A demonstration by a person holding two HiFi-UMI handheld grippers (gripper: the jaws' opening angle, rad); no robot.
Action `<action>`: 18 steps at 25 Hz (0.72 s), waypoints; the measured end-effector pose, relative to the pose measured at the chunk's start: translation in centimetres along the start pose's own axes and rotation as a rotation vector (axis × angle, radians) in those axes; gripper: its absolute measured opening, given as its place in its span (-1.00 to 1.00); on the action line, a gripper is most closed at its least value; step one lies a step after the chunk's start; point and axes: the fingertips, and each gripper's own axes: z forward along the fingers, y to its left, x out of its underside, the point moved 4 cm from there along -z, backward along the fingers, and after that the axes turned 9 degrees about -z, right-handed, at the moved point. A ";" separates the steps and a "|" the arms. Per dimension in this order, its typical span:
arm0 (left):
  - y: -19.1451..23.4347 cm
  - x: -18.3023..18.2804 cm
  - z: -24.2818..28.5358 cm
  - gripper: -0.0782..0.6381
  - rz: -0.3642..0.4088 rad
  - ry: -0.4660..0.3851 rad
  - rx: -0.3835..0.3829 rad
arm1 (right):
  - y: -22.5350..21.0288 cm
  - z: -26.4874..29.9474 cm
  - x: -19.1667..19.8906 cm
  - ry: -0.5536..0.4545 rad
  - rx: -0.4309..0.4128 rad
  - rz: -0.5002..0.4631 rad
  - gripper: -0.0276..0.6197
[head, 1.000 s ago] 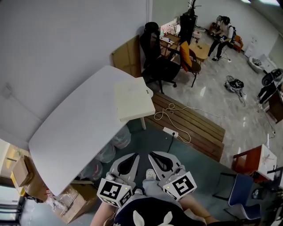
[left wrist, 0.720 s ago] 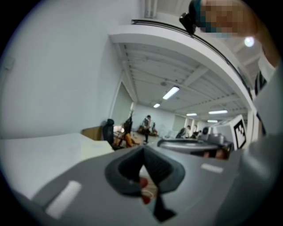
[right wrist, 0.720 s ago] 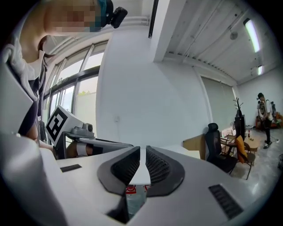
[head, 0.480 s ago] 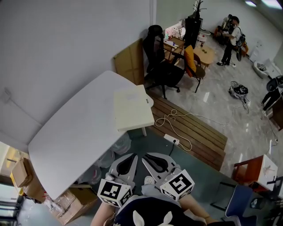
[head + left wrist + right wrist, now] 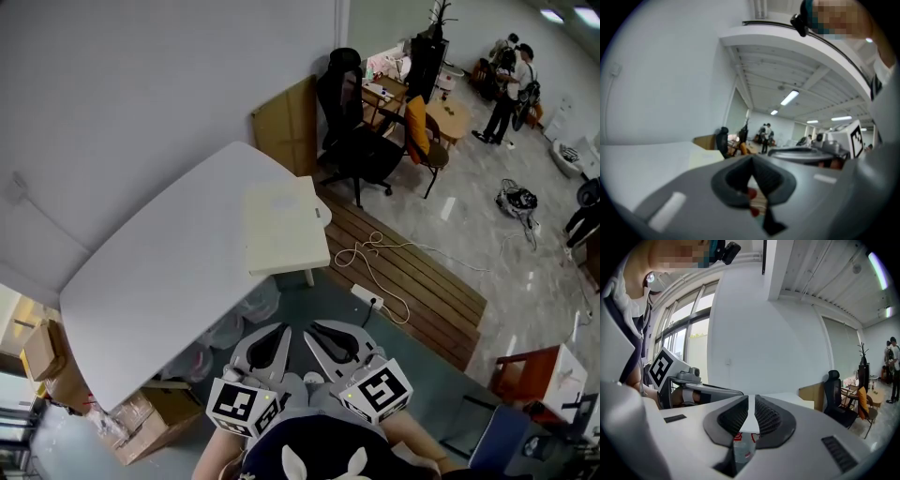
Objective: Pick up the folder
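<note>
A pale cream folder (image 5: 284,228) lies flat on the right end of the white table (image 5: 159,272), its right edge overhanging the table end; it shows as a pale slab (image 5: 704,157) in the left gripper view. Both grippers are held low, close to the person's body, short of the table's near edge. My left gripper (image 5: 284,330) (image 5: 751,158) is shut with nothing in it. My right gripper (image 5: 314,328) (image 5: 751,399) is shut and empty too, beside the left one. Neither touches the folder.
Clear water jugs (image 5: 239,319) and cardboard boxes (image 5: 150,422) sit under the table. A slatted wooden platform (image 5: 412,281) with a white cable and power strip (image 5: 367,297) lies right of the table. A black office chair (image 5: 352,141) stands behind the folder end. People stand far off.
The view has drifted: table and folder sit slightly further right and lower in the head view. Both grippers stay shut, side by side, shifted a little.
</note>
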 end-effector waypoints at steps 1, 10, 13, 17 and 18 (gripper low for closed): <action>0.0 0.1 0.0 -0.77 0.000 0.004 0.000 | 0.0 0.0 0.1 0.001 -0.003 0.002 -0.88; 1.1 0.0 1.6 -0.77 -0.019 0.016 -0.011 | -1.9 0.8 0.2 -0.010 -0.004 0.033 -0.88; 1.9 -0.2 2.9 -0.77 -0.021 0.018 -0.007 | -3.2 1.6 0.8 -0.004 0.009 0.065 -0.88; 3.0 -1.4 4.5 -0.77 -0.025 0.008 -0.012 | -5.1 2.7 0.5 -0.004 0.015 0.073 -0.88; 3.3 -1.6 4.9 -0.77 -0.031 0.008 -0.015 | -5.6 3.0 0.5 0.000 0.014 0.071 -0.88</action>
